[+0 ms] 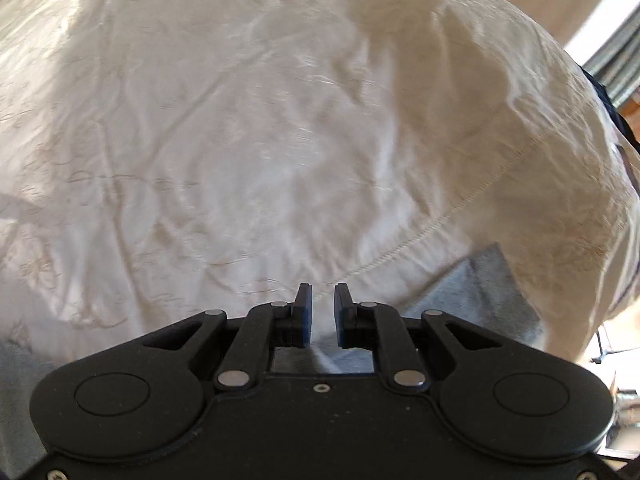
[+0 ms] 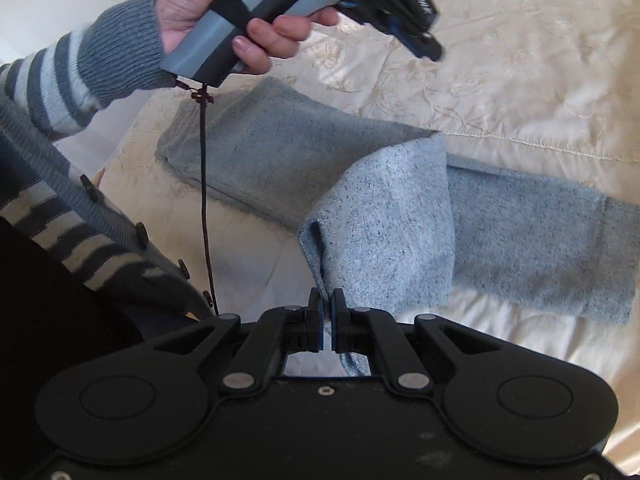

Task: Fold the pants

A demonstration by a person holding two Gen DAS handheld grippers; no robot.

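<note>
Grey speckled knit pants point(image 2: 280, 160) are lying across a cream embroidered bedspread point(image 2: 520, 92), one leg end lifted. The right black two-finger gripper point(image 2: 326, 306) is pinching that lifted edge. The left black two-finger gripper point(image 1: 322, 306) is hovering over the bedspread, jaws slightly parted, holding nothing.

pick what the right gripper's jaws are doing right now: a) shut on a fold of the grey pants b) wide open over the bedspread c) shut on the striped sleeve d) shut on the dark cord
a: in the right wrist view the right gripper has its jaws pinched on a lifted fold of the grey pants, while the rest lies on the cream bedspread.
</note>
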